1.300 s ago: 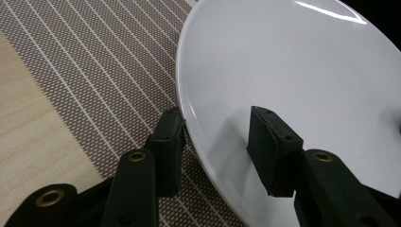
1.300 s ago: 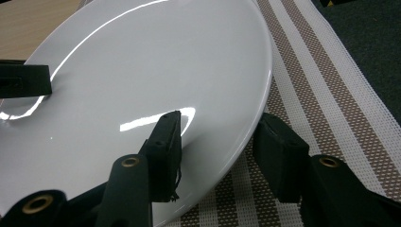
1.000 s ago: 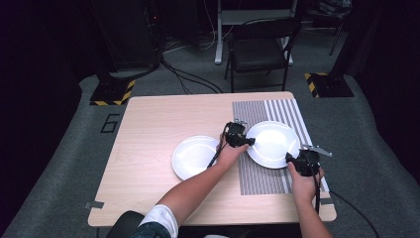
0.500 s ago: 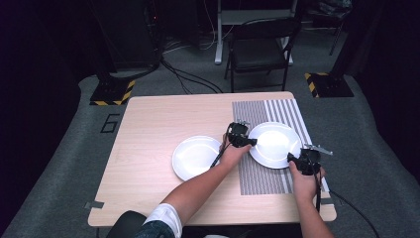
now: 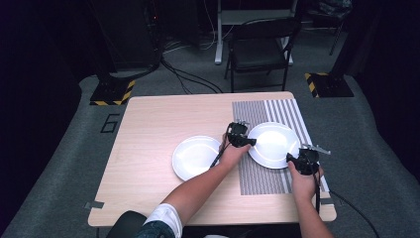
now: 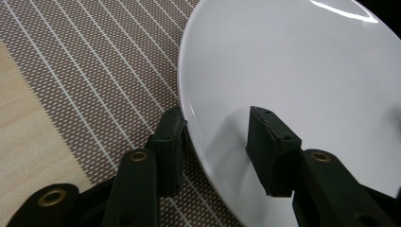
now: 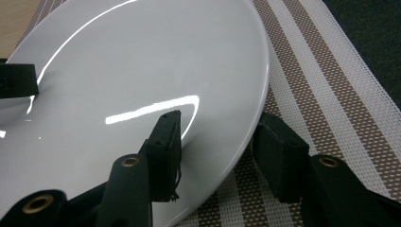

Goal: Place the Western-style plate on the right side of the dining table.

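A white plate (image 5: 273, 144) lies on the striped placemat (image 5: 257, 178) at the table's right. My left gripper (image 5: 246, 141) is at the plate's left rim. In the left gripper view its jaws (image 6: 217, 127) straddle the rim of the plate (image 6: 293, 61), one pad under the edge and one on the inner face. My right gripper (image 5: 293, 157) is at the near right rim. In the right gripper view (image 7: 220, 132) it is shut on the plate (image 7: 142, 56), one pad on top and one outside beneath the edge.
A second white plate (image 5: 195, 157) rests on the bare wood table (image 5: 148, 148), just left of the placemat. A black folding chair (image 5: 260, 49) stands behind the table. Cables run across the grey floor beyond the far edge.
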The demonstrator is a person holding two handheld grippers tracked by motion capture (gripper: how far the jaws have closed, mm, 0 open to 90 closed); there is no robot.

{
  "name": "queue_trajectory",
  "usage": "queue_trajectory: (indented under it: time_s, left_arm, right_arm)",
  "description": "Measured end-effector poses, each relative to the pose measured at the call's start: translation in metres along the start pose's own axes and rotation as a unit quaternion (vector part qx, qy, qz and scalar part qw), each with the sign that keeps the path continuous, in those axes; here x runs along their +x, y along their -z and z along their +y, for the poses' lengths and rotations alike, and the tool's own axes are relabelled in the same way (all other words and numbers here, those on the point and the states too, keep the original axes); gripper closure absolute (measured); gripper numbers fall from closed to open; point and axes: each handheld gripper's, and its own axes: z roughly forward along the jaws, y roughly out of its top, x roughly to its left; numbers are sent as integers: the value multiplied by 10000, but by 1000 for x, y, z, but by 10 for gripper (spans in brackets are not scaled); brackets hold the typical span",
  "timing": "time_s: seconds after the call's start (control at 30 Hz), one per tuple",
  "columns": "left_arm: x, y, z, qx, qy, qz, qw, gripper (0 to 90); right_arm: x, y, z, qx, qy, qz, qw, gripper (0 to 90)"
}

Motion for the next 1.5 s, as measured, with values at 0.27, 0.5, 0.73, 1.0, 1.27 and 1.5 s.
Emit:
queue_trajectory:
  time_s: [0.27,0.5,0.73,1.0,1.27,1.5]
  left_arm:
    - [-1,-3,-1,38,-26,112,9999,570]
    - [-2,-4,-1,72,-101,176,9998,566]
    - [-4,-4,-1,90,-129,217,9996,564]
    - [-9,-3,0,134,-494,496,9975,557]
    - [-7,-2,1,157,-376,398,9984,554]
    - [-8,11,6,17,-428,250,9988,533]
  right_arm:
    - [0,-4,-1,96,51,-83,9999,525]
    - [-1,-4,0,126,27,-71,9999,521]
    - [0,-6,0,94,32,-167,9998,514]
    - [3,-4,-1,-12,388,-372,9986,527]
    - [3,-3,0,12,366,-297,9989,517]
    - [2,8,0,-123,430,-272,9986,504]
